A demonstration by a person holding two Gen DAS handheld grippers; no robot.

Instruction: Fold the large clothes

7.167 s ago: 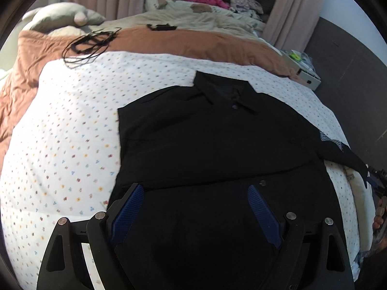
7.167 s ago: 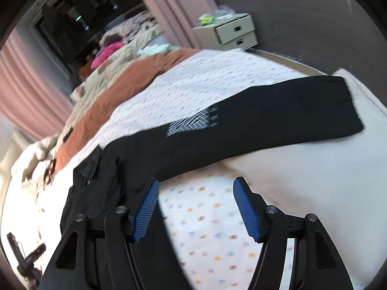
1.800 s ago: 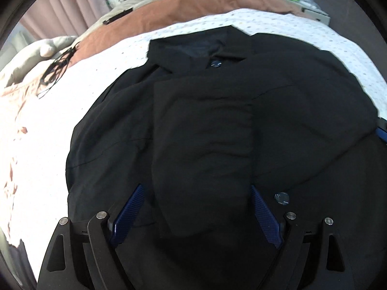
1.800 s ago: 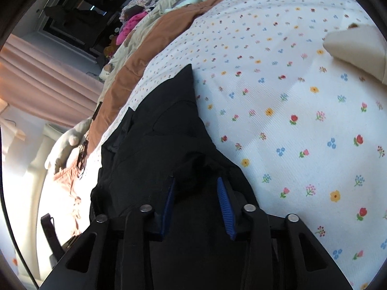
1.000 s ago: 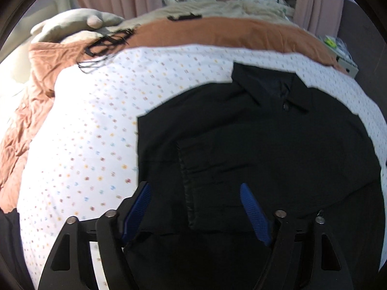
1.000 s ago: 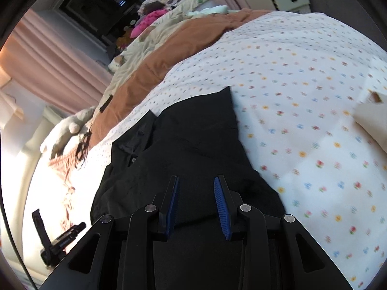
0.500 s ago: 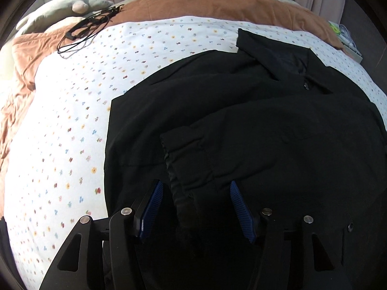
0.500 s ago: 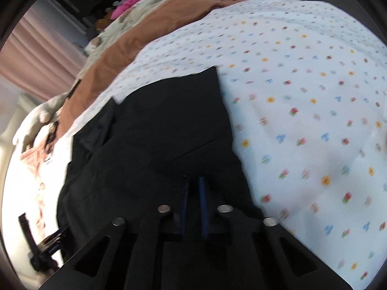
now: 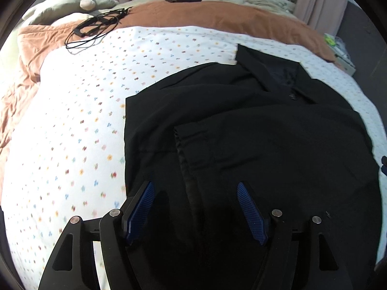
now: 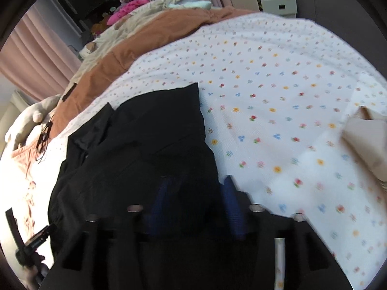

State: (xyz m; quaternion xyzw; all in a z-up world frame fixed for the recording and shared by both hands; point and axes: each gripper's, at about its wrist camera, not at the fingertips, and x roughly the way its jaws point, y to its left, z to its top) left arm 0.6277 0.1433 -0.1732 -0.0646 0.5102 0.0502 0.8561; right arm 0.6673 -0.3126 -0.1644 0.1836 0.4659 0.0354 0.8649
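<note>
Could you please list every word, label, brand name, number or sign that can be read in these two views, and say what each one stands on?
None can be read in either view.
The black jacket shows no print or label.
The floral sheet bears only small flowers.
The things atop the drawer unit are too small and blurred to read.
The left gripper and right gripper show no markings.

Floral sheet (image 9: 72, 125) lies bare beside the black shirt (image 9: 266, 140); cables (image 9: 96, 27), seemingly, farther off.

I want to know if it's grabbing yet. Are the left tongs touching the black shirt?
Cannot tell. The left wrist view shows the left tongs open over the black shirt, but not whether the pads rest on it.
</note>
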